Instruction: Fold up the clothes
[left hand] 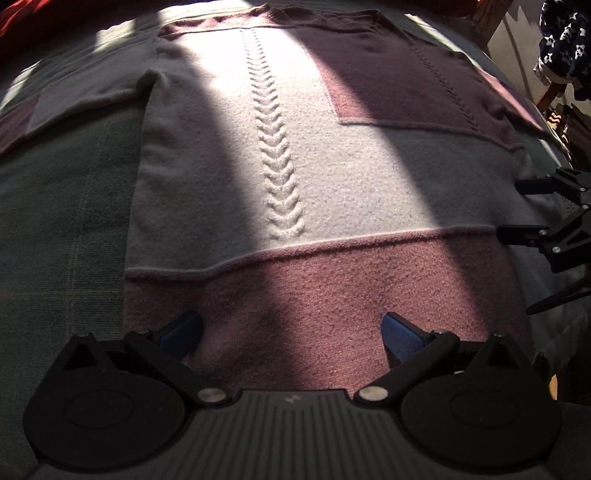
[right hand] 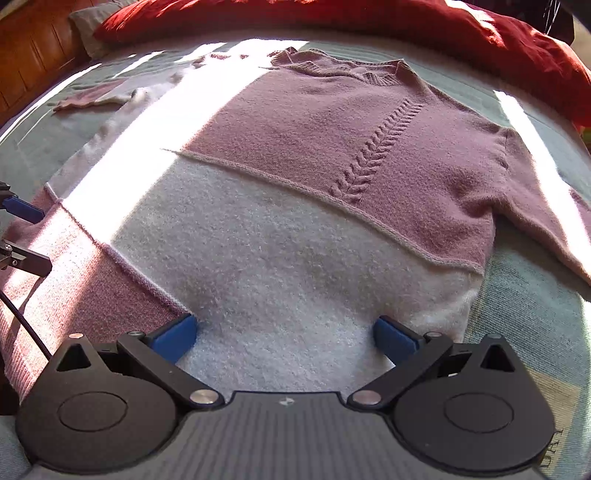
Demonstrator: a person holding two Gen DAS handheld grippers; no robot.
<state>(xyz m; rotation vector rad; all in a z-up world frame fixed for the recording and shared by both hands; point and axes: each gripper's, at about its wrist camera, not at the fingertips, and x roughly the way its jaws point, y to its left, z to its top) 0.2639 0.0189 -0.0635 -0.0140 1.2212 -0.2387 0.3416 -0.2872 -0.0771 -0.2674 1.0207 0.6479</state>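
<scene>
A knitted sweater (left hand: 280, 155) in pink and white blocks with a braided cable down the front lies flat on the bed. In the right wrist view the sweater (right hand: 317, 206) shows its neckline far away and one sleeve at the right. My left gripper (left hand: 291, 332) hovers open over the pink hem band, blue pads wide apart with nothing between them. My right gripper (right hand: 286, 336) is open just above the white block near the side edge. The right gripper (left hand: 546, 218) also shows at the right edge of the left wrist view, and the left gripper (right hand: 22, 232) at the left edge of the right wrist view.
A grey-green plaid bedspread (left hand: 62, 206) lies under the sweater. A red blanket (right hand: 369, 26) runs along the far side of the bed, with a wooden headboard (right hand: 33, 48) at the far left. Dark star-patterned cloth (left hand: 565, 40) hangs beyond the bed.
</scene>
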